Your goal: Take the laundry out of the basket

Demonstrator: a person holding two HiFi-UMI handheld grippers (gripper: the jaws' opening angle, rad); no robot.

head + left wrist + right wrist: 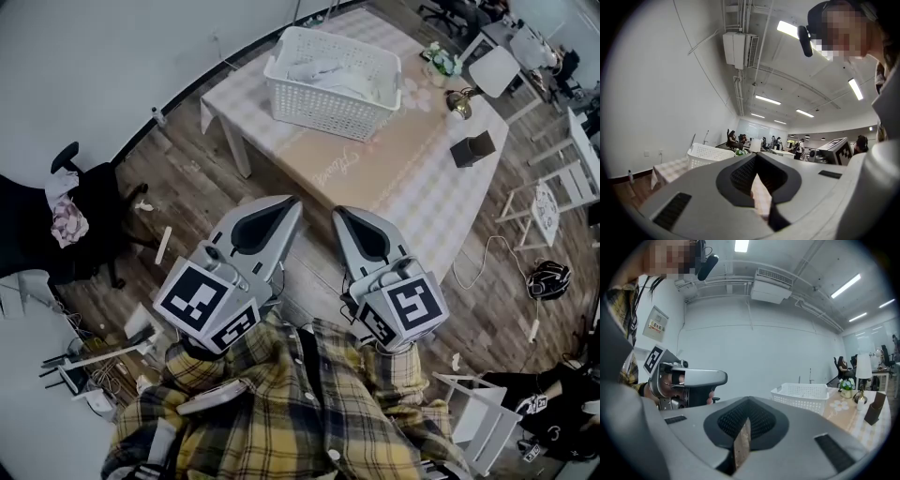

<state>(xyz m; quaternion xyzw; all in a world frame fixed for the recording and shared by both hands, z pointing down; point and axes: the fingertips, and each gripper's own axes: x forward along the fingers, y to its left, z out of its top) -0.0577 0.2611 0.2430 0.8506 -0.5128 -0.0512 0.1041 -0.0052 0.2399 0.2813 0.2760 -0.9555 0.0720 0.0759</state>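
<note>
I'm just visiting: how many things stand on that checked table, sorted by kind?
White plastic lattice laundry basket, holding pale laundry: 1
Small pot of white flowers: 1
Small brass-coloured object: 1
Dark open-topped box: 1
Total: 4

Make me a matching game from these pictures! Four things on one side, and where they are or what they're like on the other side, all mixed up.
Things:
1. basket
2. dark box
3. black chair
4. left gripper

Descriptions:
A. shut, nothing in it
B. on the floor, cloth draped on it
C. white, laundry inside
D. near the table's right corner

Pairs: 1-C, 2-D, 3-B, 4-A
</note>
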